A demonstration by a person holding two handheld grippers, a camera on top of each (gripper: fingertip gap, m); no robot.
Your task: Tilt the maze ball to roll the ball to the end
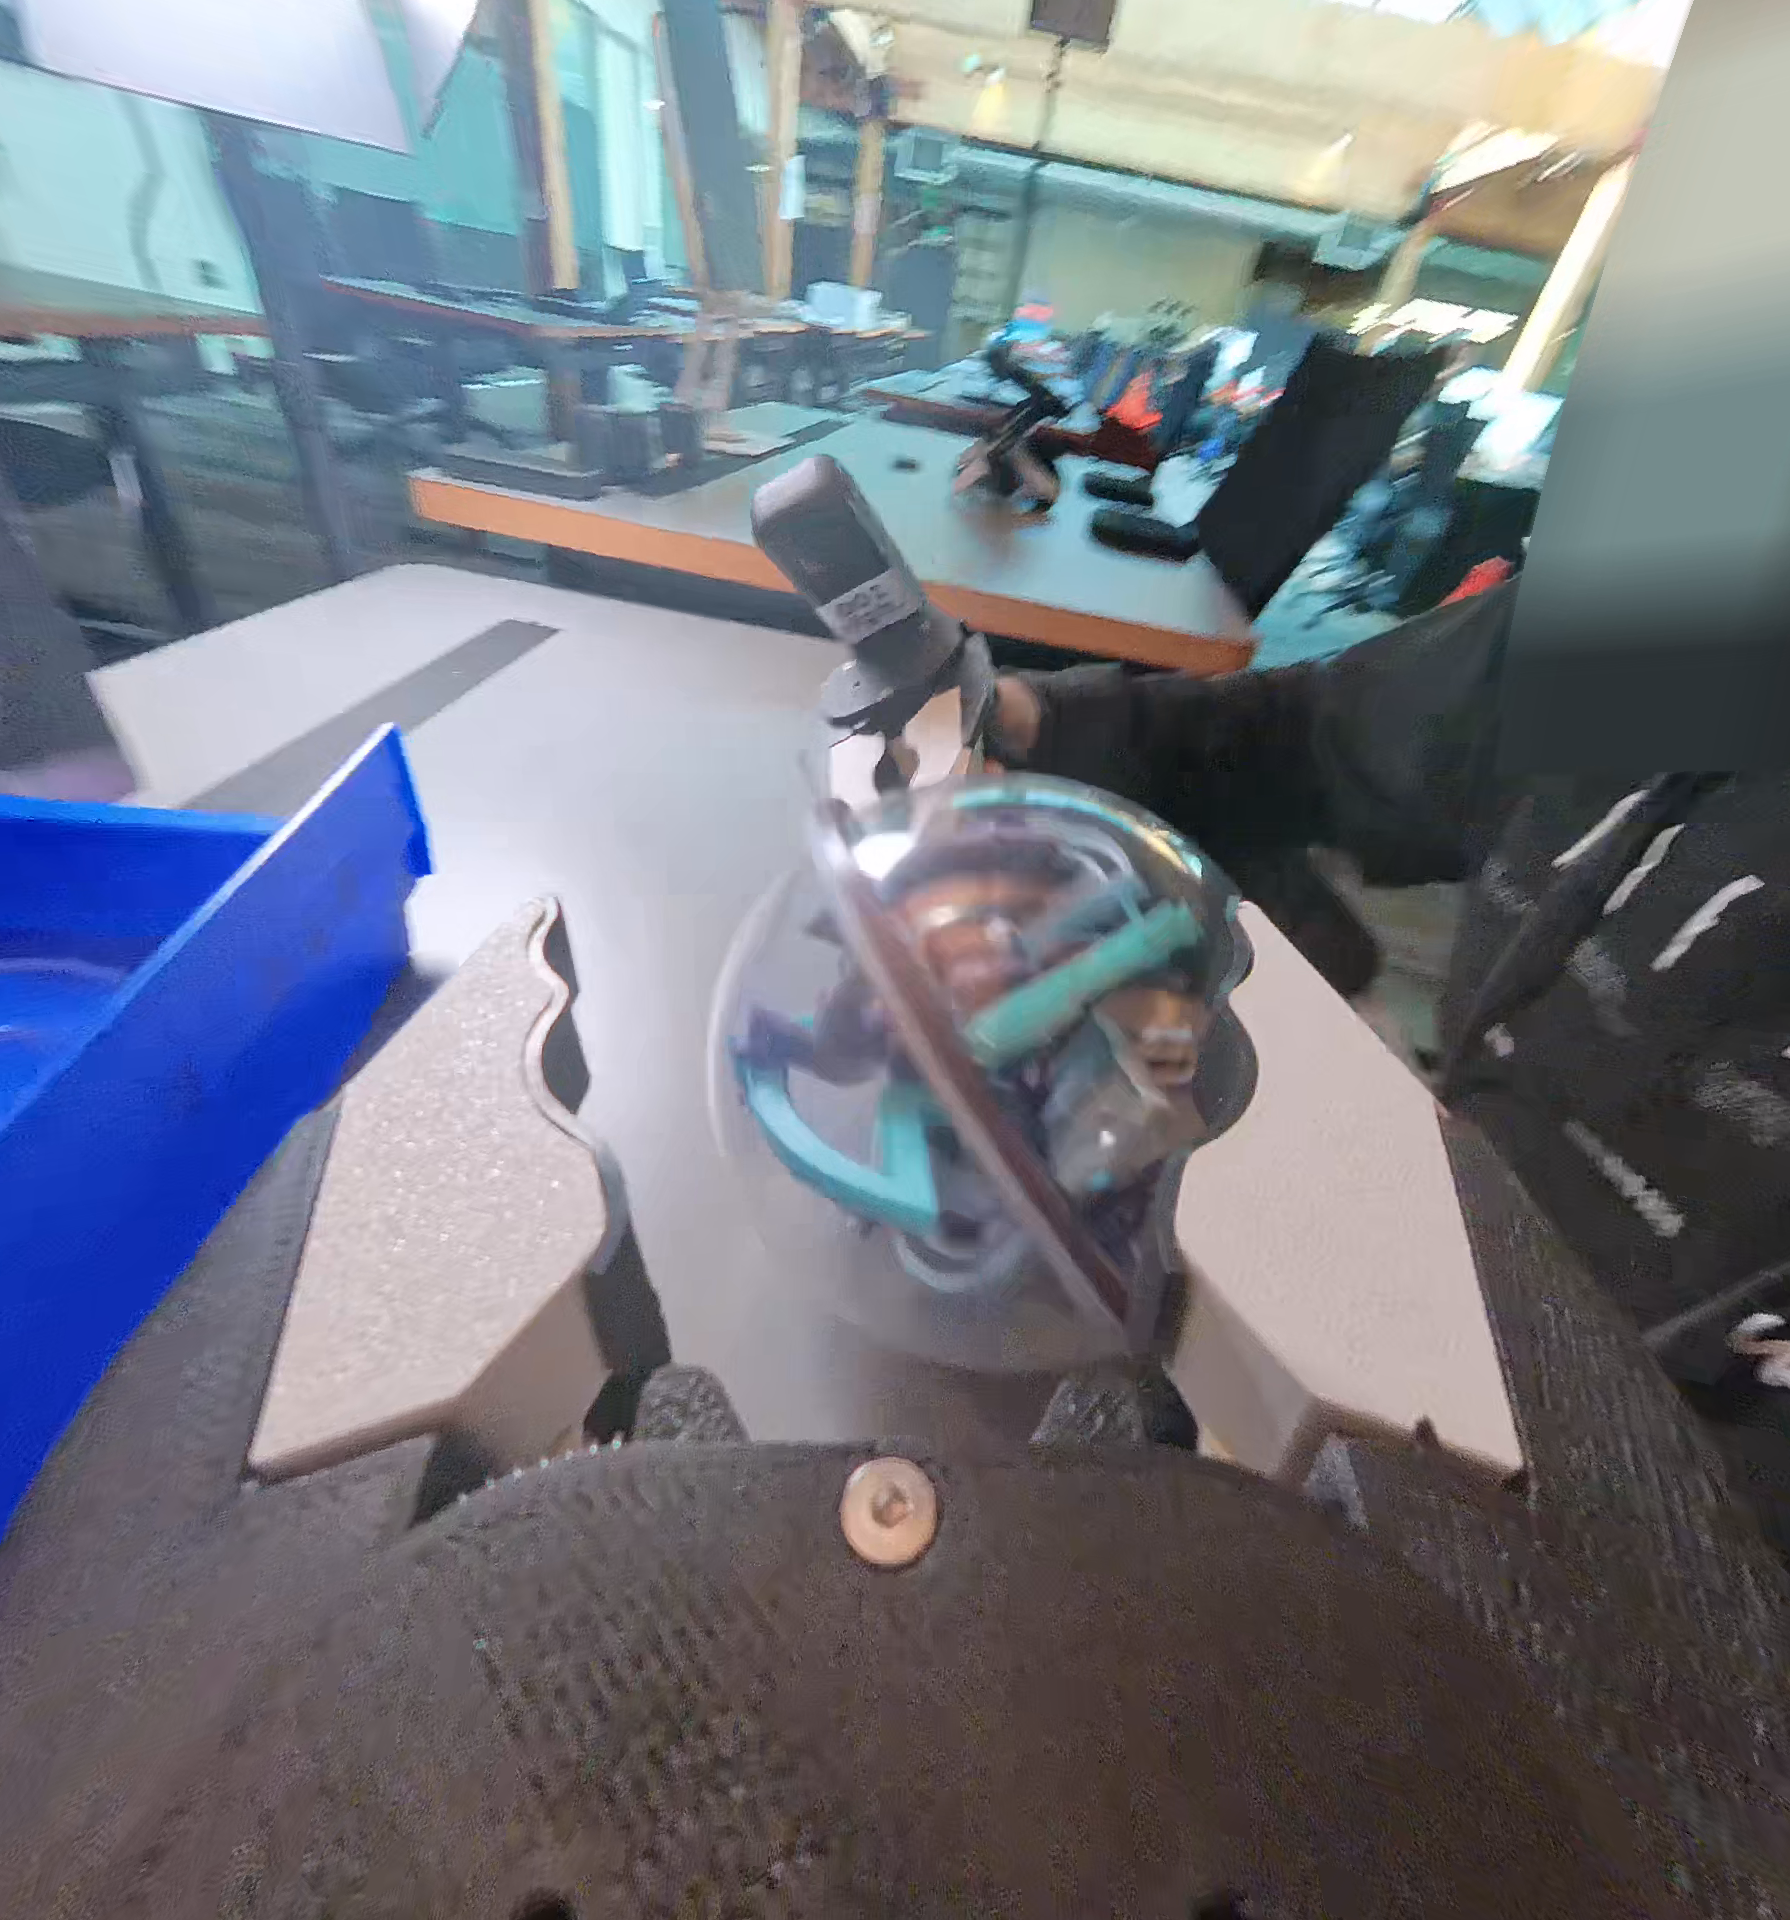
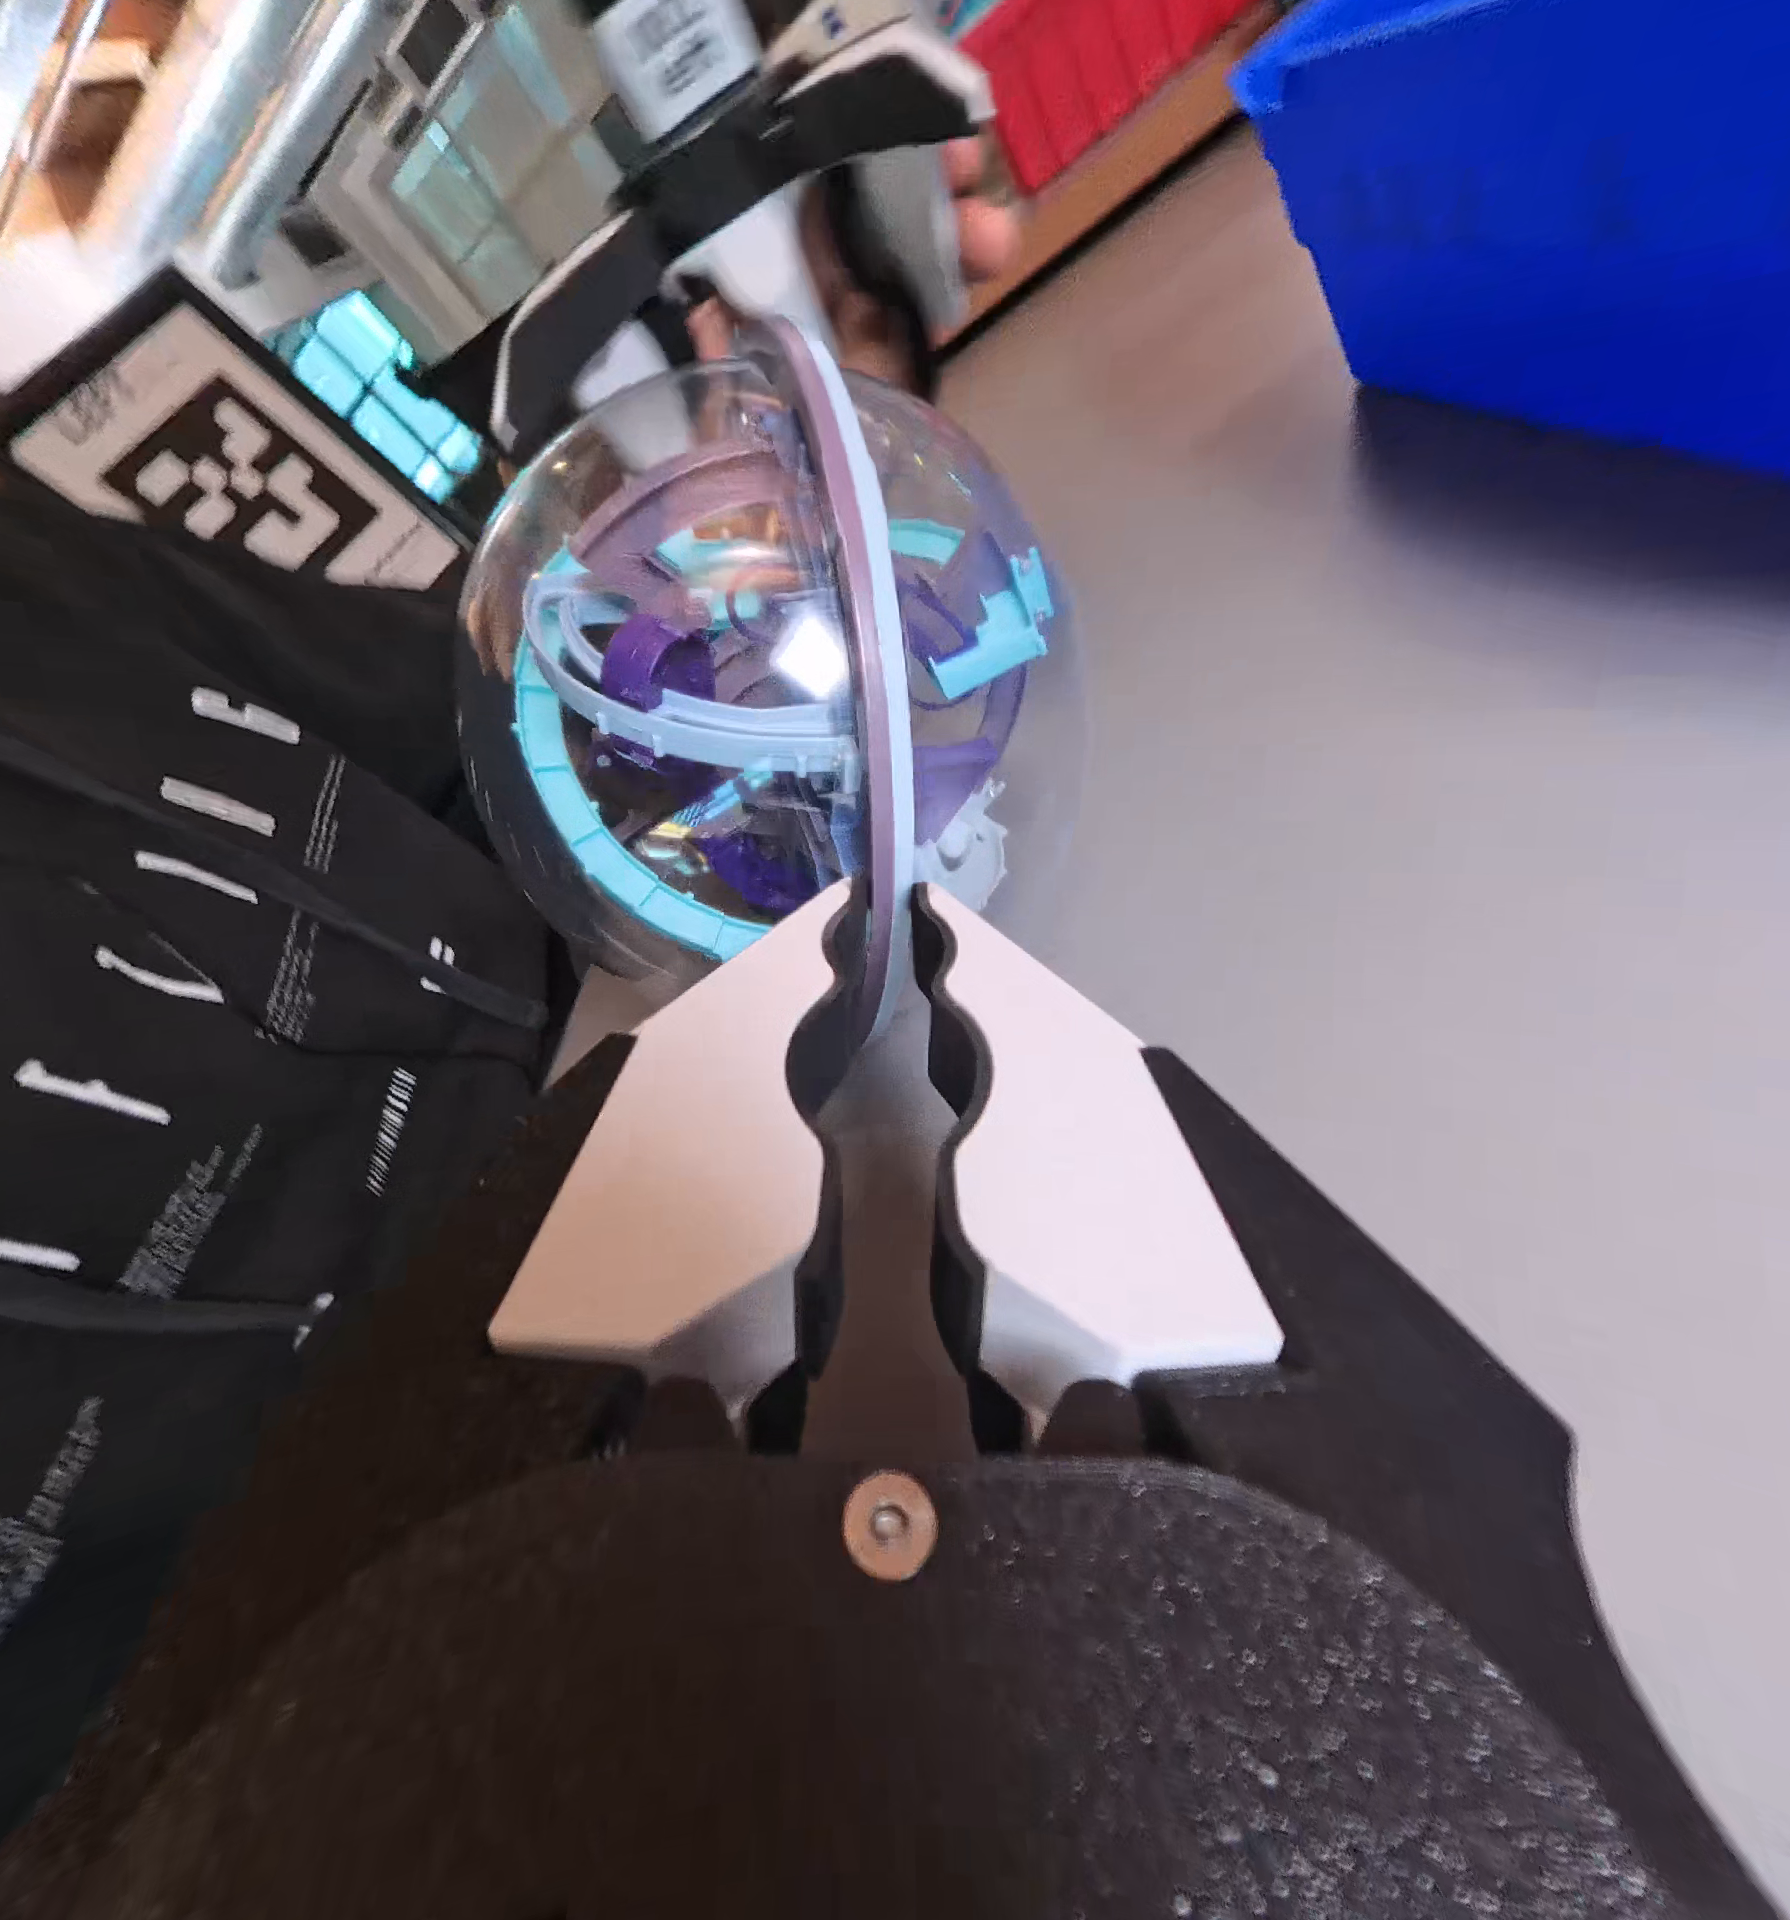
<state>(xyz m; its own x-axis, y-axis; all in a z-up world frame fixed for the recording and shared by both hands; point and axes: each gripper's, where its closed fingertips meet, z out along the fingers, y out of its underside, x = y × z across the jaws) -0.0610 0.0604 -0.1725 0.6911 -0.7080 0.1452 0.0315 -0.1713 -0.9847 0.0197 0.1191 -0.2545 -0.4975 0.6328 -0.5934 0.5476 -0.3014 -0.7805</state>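
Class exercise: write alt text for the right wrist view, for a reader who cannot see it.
The right gripper pinches the purple rim of a clear maze ball holding teal and purple tracks. A grey table lies below, a blue bin beyond.

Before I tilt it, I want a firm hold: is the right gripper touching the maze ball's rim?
Touching. The right wrist view shows the right gripper closed on the maze ball's rim, with both fingertips against the thin ring.
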